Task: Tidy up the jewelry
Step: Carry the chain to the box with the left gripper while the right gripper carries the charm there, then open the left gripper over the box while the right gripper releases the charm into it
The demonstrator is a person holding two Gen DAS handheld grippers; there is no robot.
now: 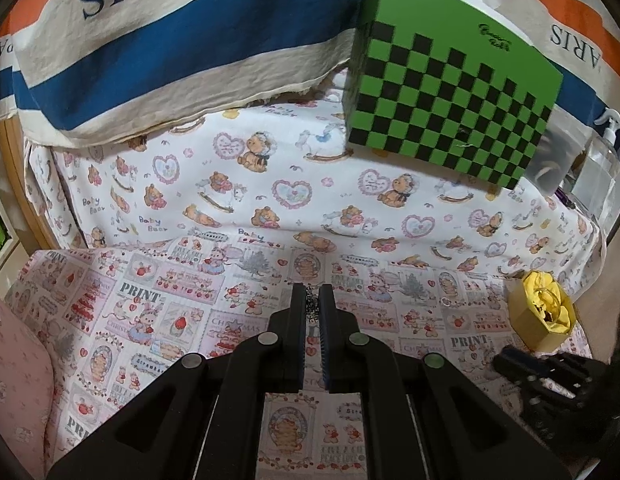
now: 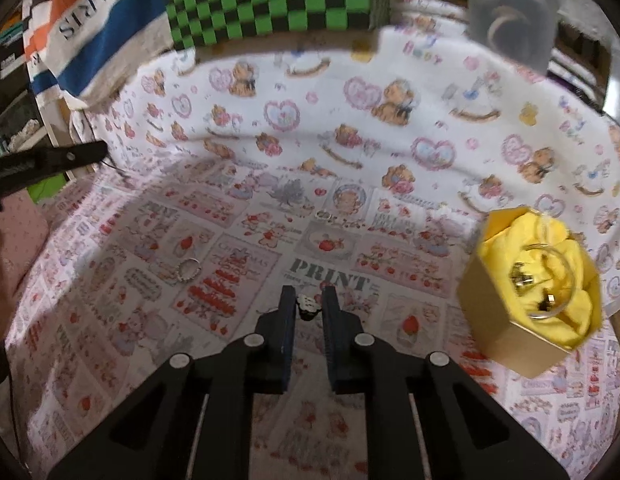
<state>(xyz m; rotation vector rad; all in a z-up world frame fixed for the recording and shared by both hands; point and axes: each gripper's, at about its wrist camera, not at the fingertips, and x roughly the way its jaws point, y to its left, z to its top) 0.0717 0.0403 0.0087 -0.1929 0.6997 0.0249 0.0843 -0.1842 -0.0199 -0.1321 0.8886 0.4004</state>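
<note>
The left hand-held gripper [image 1: 313, 294], at the lower centre of the left wrist view, has its jaws together on a thin silver chain [image 1: 311, 305] that shows in the narrow slit between them. The right hand-held gripper [image 2: 309, 298], at the lower centre of the right wrist view, has a small dark-and-silver charm [image 2: 308, 307] between its tips; the jaws are nearly closed, and the left pad appears to touch the charm, but I cannot tell whether both pads press on it.

The gold box [image 2: 526, 292] lined with yellow cloth sits at the right of that view, on the printed cloth [image 2: 230, 208] over the table, with a large hoop [image 2: 550, 280] already inside. A beaded ring [image 2: 189, 269] lies left of centre and another small ring [image 2: 323, 214] near the middle, both loose on the cloth.

The risks, as I judge them:
- The charm is tiny and sits at the very tips, so a slight tilt or loosening could drop it onto the busy print, where it would be hard to find.
- The chain could slide out of the left jaws, or snag on the pad ridges.
- Reaching for the box could knock it and spill what it holds.
</note>
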